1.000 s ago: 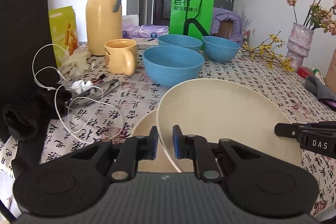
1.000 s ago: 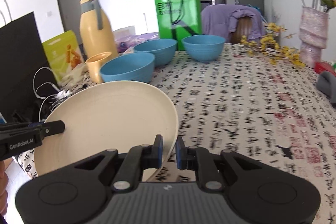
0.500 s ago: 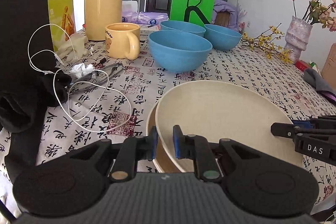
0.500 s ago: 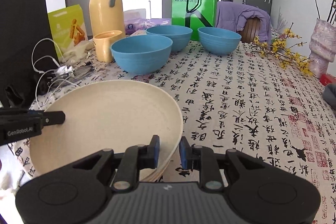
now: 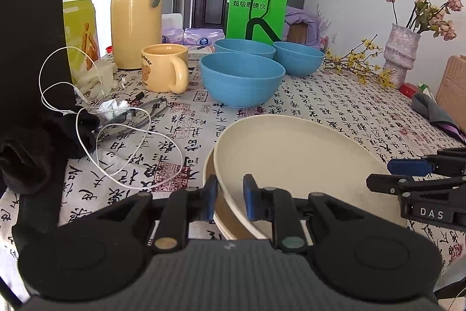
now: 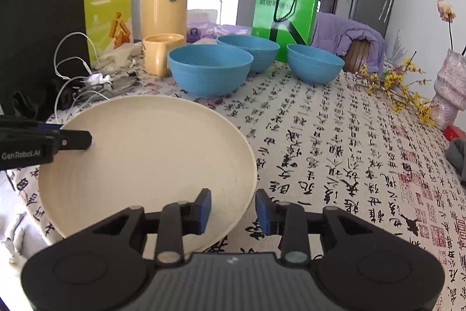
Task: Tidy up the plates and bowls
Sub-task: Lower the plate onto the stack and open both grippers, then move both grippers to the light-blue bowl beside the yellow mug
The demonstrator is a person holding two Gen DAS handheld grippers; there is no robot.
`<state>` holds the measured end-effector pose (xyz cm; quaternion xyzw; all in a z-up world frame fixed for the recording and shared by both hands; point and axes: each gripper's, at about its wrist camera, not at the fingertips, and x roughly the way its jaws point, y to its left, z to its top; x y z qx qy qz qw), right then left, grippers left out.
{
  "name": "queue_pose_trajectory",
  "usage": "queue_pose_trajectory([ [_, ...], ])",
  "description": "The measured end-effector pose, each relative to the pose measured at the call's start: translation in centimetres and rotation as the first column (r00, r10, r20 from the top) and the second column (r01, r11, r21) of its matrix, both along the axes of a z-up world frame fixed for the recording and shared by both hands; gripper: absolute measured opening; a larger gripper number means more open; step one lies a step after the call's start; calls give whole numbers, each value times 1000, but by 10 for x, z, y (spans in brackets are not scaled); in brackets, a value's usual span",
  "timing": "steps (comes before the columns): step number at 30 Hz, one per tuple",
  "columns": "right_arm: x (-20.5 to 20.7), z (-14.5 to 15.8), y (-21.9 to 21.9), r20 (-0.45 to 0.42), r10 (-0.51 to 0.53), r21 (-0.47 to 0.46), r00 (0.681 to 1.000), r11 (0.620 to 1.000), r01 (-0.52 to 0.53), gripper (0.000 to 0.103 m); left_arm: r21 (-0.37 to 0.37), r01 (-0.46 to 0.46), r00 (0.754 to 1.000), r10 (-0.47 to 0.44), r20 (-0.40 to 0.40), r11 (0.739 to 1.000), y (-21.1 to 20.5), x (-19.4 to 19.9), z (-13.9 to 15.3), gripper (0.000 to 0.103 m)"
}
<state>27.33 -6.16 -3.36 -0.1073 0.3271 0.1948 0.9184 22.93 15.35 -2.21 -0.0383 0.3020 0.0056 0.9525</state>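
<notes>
A cream plate [image 5: 294, 156] rests on a second cream plate [image 5: 208, 174] near the table's front edge; it also shows in the right wrist view [image 6: 151, 159]. My left gripper [image 5: 230, 200] is slightly open, its pads either side of the top plate's left rim. My right gripper [image 6: 233, 207] is open, its pads apart around the plate's right rim. Three blue bowls stand behind: the nearest [image 5: 242, 82], one behind it [image 5: 244, 47] and one to the right [image 5: 298, 57].
A yellow mug [image 5: 163, 72], a yellow thermos [image 5: 135, 10], a green bag [image 5: 257, 9], white cables [image 5: 116, 136] and black cloth [image 5: 35, 153] fill the left. A vase [image 5: 400, 54] with flowers and yellow sprigs [image 5: 358, 69] stand at the right.
The top plate came down flat onto the plate below. Both grippers opened from their grip on its rim, the right one wider.
</notes>
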Motion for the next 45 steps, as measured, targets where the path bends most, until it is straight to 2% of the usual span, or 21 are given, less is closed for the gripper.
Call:
queue_pose_trajectory([
  [1,-2,3,-1,10,-1,6,1000,1000,1,41,17,-18,1000,18,2,1000,-1,-2,1,40],
  [2,-4,5,-3,18,-1,15,1000,1000,0,42,38,-34,999,34,14,999,-4,-5,2,44],
  [4,-8,8,-6,22,1,28,1000,1000,-2,42,66,-41,999,39,32,997,-7,-11,6,44],
  [8,-21,20,-16,59,9,64,998,998,-13,42,54,-58,997,54,61,997,-13,-29,14,44],
  [13,-47,31,-43,106,-9,120,994,993,-4,47,-8,-61,995,61,84,998,-29,-60,22,48],
  [15,-60,30,-56,121,-18,134,992,991,1,54,-38,-44,995,47,87,998,-38,-73,24,51],
  [17,-72,27,-68,132,-30,144,991,990,11,57,-50,-31,995,36,97,998,-48,-85,25,59],
  [19,-85,24,-81,138,-53,155,989,987,31,63,-58,-24,994,30,107,998,-56,-94,24,74],
  [21,-99,22,-95,142,-84,175,986,983,59,78,-70,-23,993,31,111,997,-64,-103,24,74],
  [24,-113,18,-113,162,-111,201,980,976,77,95,-70,-27,992,35,124,997,-75,-112,23,81],
  [30,-123,16,-136,178,-155,202,972,972,118,95,-62,-33,992,40,120,998,-83,-114,23,90],
  [35,-117,13,-139,165,-160,212,973,969,123,95,-52,-41,991,47,123,998,-82,-106,26,92],
  [45,-60,22,-116,138,-130,199,982,975,101,95,-42,-98,987,102,126,994,-54,-47,40,99],
])
